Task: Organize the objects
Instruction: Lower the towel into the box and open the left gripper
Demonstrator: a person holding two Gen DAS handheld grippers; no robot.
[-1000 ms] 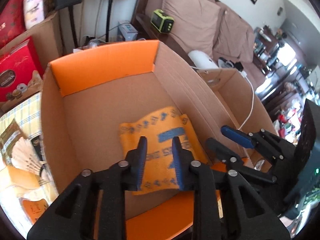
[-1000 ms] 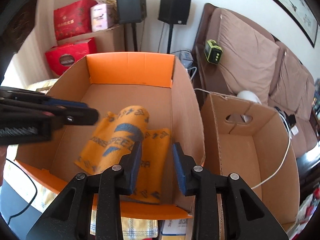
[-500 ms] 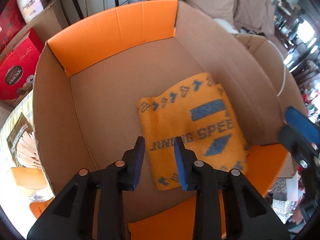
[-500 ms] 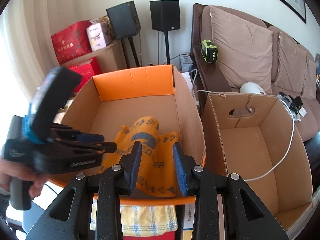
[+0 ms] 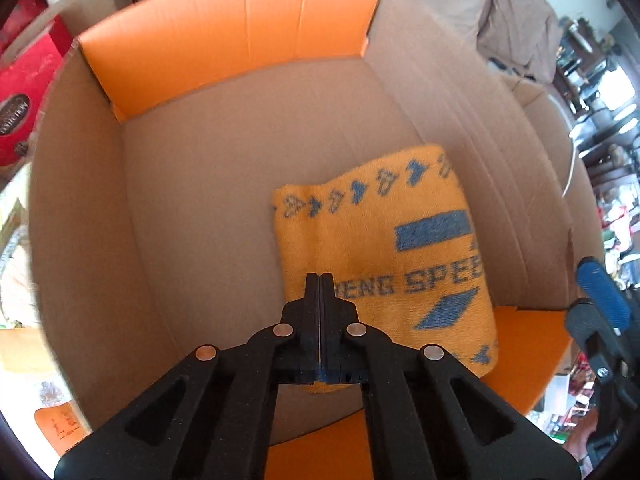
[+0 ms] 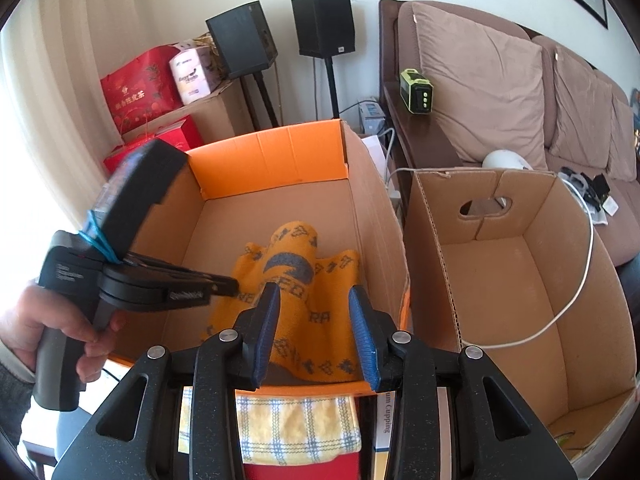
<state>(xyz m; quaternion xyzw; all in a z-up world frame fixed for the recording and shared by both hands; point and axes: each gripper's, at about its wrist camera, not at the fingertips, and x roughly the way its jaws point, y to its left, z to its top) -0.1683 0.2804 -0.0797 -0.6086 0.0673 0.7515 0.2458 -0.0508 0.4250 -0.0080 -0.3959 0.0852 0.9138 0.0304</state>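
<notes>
- Two cardboard boxes stand side by side: the orange-flapped box (image 6: 276,160) holding the orange towel (image 6: 304,296), and an empty handle-cut box (image 6: 512,264) just to its right, their walls touching or nearly so.
- Left gripper (image 5: 320,280) is clenched, its fingers pressed flat together with no gap; the tips sit at the towel's near-left corner, over its edge. Whether any fabric is pinched between them cannot be told.
- From the left fingers, the towel (image 5: 384,256) spreads ahead and to the right, its right edge close to the box's right wall (image 5: 480,128).
- Left of those fingers lies bare cardboard floor (image 5: 200,216), wide and free up to the left wall and the far orange flap (image 5: 240,40).
- Right gripper (image 6: 316,328) hovers over the box's near orange rim, blue pads (image 6: 266,324) parted and the jaws opening; nothing is pressed between them, the towel shows through the gap below.
- Ahead of the right fingers the towel is humped up in a fold; beyond it, open floor runs to the far flap.
- A hand (image 6: 48,328) grips the left tool's handle outside the box's left wall.
- Below the right fingers, outside the rim, a yellow checked cloth (image 6: 296,428) lies.
- A white cable (image 6: 576,280) drapes into the empty box.
</notes>
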